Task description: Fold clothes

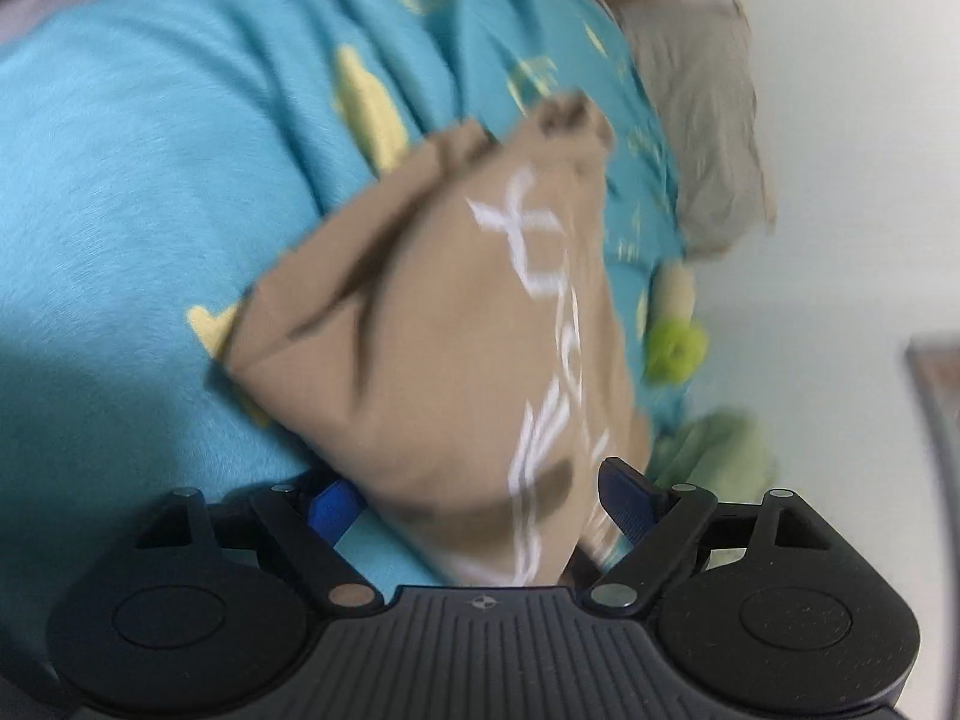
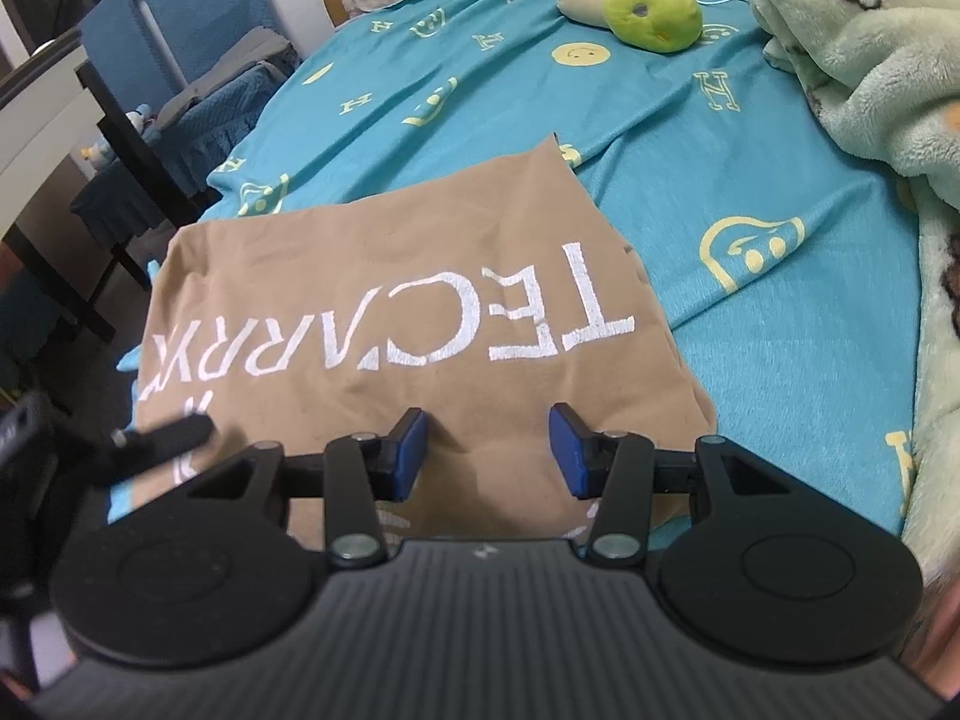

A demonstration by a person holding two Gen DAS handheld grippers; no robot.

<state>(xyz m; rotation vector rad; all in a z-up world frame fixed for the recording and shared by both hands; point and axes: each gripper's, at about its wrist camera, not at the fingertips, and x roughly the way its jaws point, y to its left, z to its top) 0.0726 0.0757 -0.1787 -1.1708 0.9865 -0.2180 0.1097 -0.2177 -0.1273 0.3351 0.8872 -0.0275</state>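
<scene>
Tan garment with white lettering (image 2: 384, 324) spread on teal smiley bedsheet (image 2: 750, 180), filling centre and lower left of right wrist view, long axis lower left to upper right. Right gripper (image 2: 489, 450) spread wide, low over near hem, nothing pinched. Left gripper (image 1: 480, 507) also spread, blurred tan cloth bunched between fingers, unclamped. Both equally near.

A tan garment (image 2: 384, 324) with white lettering is spread flat on a teal bedsheet (image 2: 750, 192). The right hand-held gripper (image 2: 489, 450) is held above it, jaws apart.
</scene>
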